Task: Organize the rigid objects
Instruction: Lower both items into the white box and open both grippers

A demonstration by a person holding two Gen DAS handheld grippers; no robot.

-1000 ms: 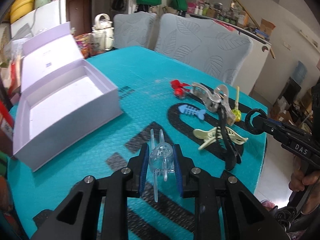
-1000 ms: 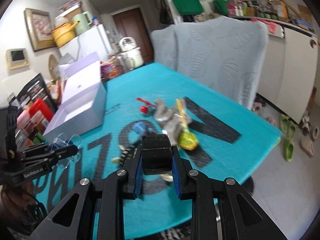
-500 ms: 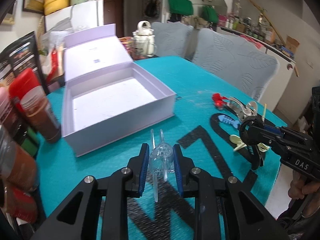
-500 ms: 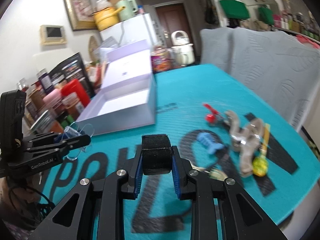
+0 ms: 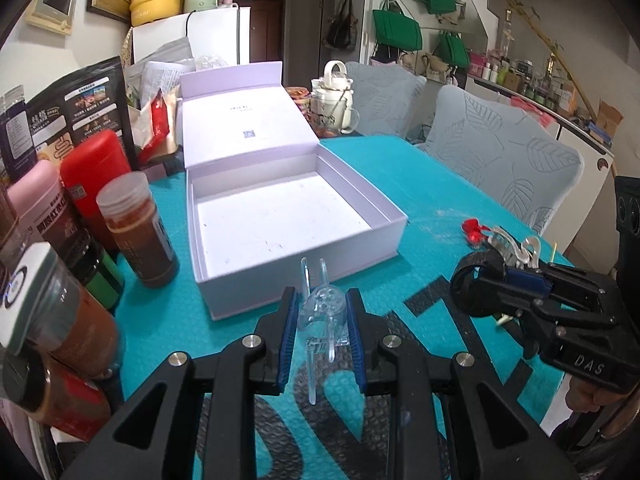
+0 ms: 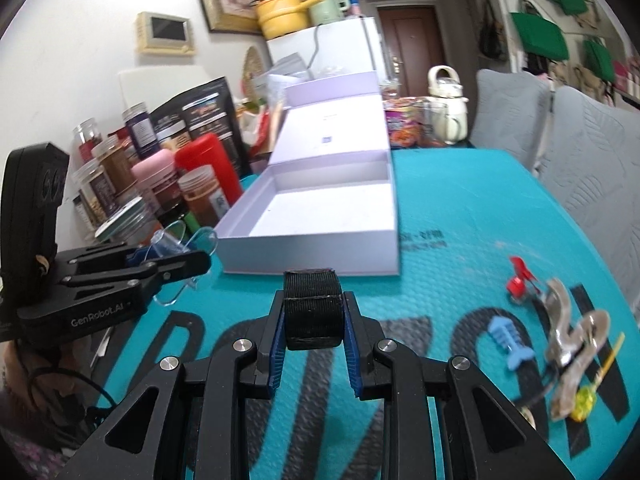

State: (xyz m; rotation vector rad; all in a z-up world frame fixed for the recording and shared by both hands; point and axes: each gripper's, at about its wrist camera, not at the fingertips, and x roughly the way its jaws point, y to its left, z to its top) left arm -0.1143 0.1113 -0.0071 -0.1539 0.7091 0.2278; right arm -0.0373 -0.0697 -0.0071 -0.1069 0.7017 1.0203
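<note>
Landmark: open lilac box [image 5: 280, 216], lid tilted back, floor bare, on the teal mat [image 5: 420, 184].

Left gripper [image 5: 322, 320]: jaws clenched on a clear hair clip [image 5: 320, 312], held above the mat just short of the box's near wall. Clip is transparent, so its outline is hard to trace; lower prongs blend into the mat lettering. From the right wrist view the same clip [image 6: 180, 244] shows beside the box's near left corner, partly masked by the gripper [image 6: 188, 258] fingers.

Right gripper [image 6: 314, 316]: jaws clamped on a black ribbed band [image 6: 313, 308], in front of the box's near wall. In the left wrist view the band [image 5: 474, 280] reads as a loop; its rear half is hidden by the gripper [image 5: 508, 284].

Right of the box on the mat: red clip [image 6: 518, 280], blue fish clip [image 6: 510, 342], grey clips [image 6: 572, 336], yellow item [image 6: 586, 402]. Last two blurred; shapes uncertain. In the left wrist view this group is mostly hidden behind the right gripper.

Left of the box: jars [image 5: 136, 232], some cut off at the frame edge.
</note>
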